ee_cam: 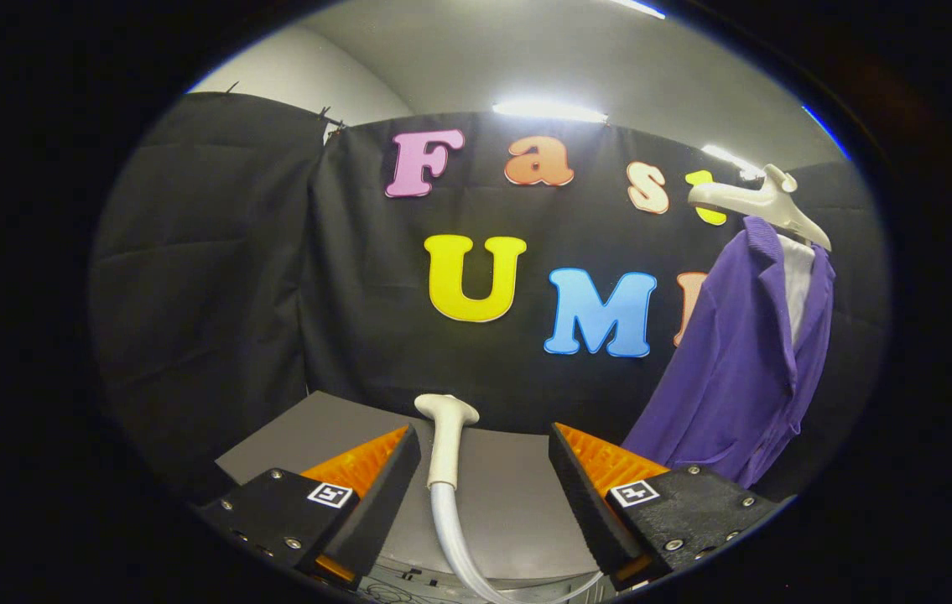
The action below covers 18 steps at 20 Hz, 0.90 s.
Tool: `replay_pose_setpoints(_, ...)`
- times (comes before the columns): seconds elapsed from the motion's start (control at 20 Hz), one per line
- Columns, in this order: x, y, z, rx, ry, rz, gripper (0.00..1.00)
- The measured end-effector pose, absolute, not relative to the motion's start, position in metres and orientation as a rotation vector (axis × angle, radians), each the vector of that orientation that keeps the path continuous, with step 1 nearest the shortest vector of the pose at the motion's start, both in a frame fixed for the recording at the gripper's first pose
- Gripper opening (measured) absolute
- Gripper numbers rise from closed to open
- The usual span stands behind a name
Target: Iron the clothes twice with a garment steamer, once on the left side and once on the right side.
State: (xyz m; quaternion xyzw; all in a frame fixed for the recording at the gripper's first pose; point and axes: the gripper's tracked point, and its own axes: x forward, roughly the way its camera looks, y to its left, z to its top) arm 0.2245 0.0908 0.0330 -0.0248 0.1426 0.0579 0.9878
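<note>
Farthest left hangs the black cloth wall of the booth [215,277], creased into soft folds, with a pale grey ceiling [484,59] above it lit by bright strip lights [548,110]. Below the cloth lies the flat grey counter [517,503], its back edge running along the foot of the wall. The gripper [484,486] reaches forward over this counter with its two fingers spread wide apart, gripping nothing; the left finger [375,491] sits at the near left part of the counter, its ribbed inner pad turned toward the gap, and a small square black-and-white marker [330,494] is fixed on its block. In the gap between the fingers, closer to the left one but with a sliver of space showing between them, stands the cream-white plastic garment steamer head [446,436], upright on the counter with its flared top pointing up and its pale ribbed hose [463,549] curving down and off toward the near right under the gripper. The right finger [589,495] stands well clear of the steamer and carries a matching square marker [633,493]. Beyond and to the right of that finger hangs the purple long-sleeved jacket [736,369], open at the front over a white lining, draped from a cream plastic hanger [756,201] up against the cloth wall, its lower hem dropping down just behind the right finger's block
</note>
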Motion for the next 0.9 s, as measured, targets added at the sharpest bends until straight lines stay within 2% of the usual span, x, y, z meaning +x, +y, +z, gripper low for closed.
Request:
replay_pose_setpoints(0.3,0.291,0.106,-0.018,-0.017,0.498,0.056,0.95)
replay_pose_setpoints(0.5,0.328,0.13,-0.046,0.107,0.622,0.084,0.95)
replay_pose_setpoints(0.9,0.354,0.142,-0.121,0.195,0.833,0.089,0.95)
